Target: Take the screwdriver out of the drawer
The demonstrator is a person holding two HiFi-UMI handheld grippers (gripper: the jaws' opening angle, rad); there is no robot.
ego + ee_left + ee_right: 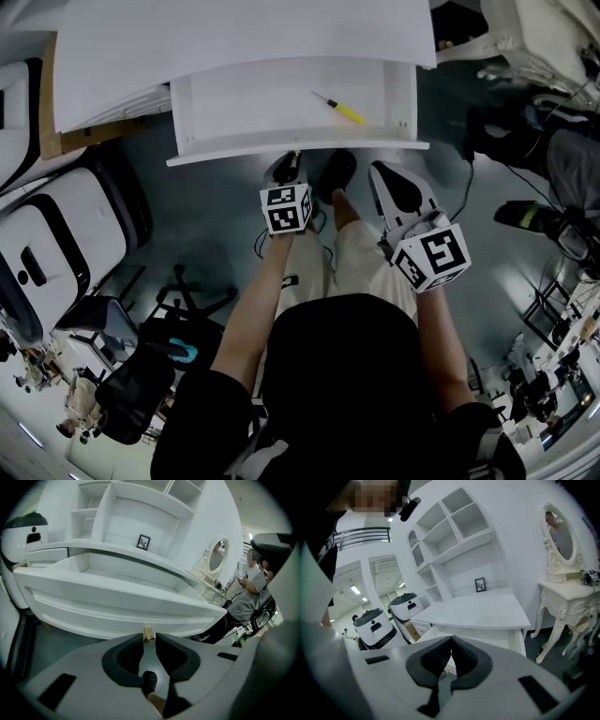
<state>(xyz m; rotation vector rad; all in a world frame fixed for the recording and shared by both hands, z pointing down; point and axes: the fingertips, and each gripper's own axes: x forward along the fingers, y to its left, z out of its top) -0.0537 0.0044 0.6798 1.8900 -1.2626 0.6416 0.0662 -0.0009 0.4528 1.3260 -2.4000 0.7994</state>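
The drawer [234, 108] stands pulled out from under the white counter [234, 37]. The screwdriver [339, 109], yellow-handled, lies inside it near the front right corner, beyond the tips of both sets of fingers and between them. The left gripper [289, 161] is at the drawer front, its fingers slightly parted with the small brass knob [148, 632] between their tips, not visibly squeezed. The right gripper [451, 641] hangs short of the drawer front, fingers clenched on nothing.
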